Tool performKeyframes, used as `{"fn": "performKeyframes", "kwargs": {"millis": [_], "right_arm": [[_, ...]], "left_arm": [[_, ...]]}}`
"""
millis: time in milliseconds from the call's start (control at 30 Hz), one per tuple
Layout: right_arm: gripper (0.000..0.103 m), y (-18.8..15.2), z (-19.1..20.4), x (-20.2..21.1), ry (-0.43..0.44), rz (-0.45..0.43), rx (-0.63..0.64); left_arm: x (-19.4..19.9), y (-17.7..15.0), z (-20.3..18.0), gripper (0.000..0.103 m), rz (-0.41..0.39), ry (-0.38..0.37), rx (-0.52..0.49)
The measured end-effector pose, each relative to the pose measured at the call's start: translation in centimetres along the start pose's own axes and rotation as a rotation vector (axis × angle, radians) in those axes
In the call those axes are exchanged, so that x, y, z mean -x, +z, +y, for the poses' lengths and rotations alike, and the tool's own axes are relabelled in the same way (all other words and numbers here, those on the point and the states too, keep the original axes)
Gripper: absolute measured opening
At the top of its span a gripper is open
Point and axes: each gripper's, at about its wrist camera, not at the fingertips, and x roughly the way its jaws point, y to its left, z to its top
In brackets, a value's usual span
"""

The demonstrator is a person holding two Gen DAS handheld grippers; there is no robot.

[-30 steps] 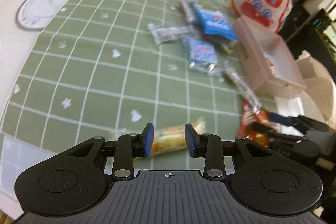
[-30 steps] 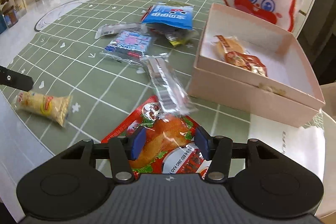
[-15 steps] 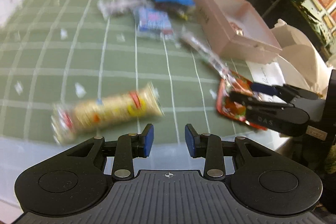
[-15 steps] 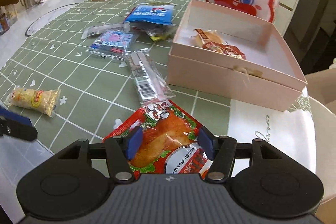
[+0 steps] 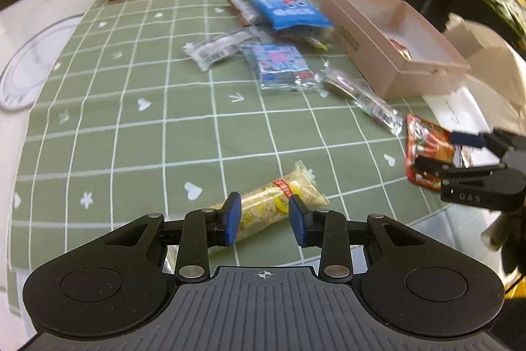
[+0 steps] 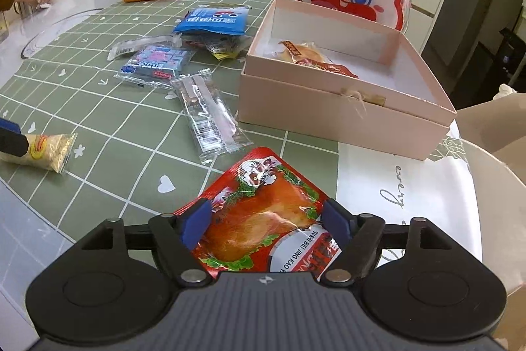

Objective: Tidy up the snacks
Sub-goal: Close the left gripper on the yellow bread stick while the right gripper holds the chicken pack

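- An open pale pink cardboard box (image 6: 345,107) stood on a green checked tablecloth (image 5: 131,120), already holding 2 wrapped snacks, which suggests it was the collecting place.
- Well in front of the box, the right gripper (image 6: 268,224) straddled a flat red foil chicken packet (image 6: 263,219), jaws opening wide, pads not pressing it, probably lining up a grab.
- Far left of the box, the left gripper (image 5: 264,219) hung with narrow, unclosed fingers around a clear tube-shaped cereal bar wrapper (image 5: 279,203), apparently ready to close.
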Motion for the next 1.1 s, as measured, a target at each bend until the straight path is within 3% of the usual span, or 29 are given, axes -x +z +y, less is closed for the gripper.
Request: {"fn": "performKeyframes", "kwargs": {"millis": [200,367,433,500,600,733,867,1100], "right_arm": [[0.076,-0.2,-0.1,0.3,-0.011,0.008,0.008],[0.076,-1.1,-1.1,1.4,0.055,0.019,0.043],[0.076,-1.4,-1.2,1.4,0.033,0.022,0.115],[0.076,-1.0,-1.9,1.0,-0.051,0.019,0.137],[0.076,0.1,-4.1,-0.2,-0.149,0.045,0.041],[0.076,1.0,-6.3,-0.7,-0.093,0.091,-0.122],[0.077,1.0,-6.0,-0.6,-0.089,0.107,-0.141],[0.077,1.6,-5.8,-0.6,-0.107,0.170,-0.232]], "left_arm": [[-0.7,0.8,-0.4,0.040,0.037,-0.002,-0.092],[-0.9,1.2,-0.5,0.041,0.073,-0.018,-0.155],[-1.0,1.2,-0.8,0.041,0.080,-0.009,-0.191],[-1.1,1.3,-0.9,0.041,0.088,-0.007,-0.213],[-0.9,1.4,-0.8,0.041,0.104,-0.014,-0.237],[-0.9,1.0,-0.6,0.041,0.128,0.005,-0.271],[-1.7,0.4,0.1,0.043,0.164,0.008,-0.235],[-2.1,0.0,-0.7,0.034,0.151,-0.049,-0.154]]}}
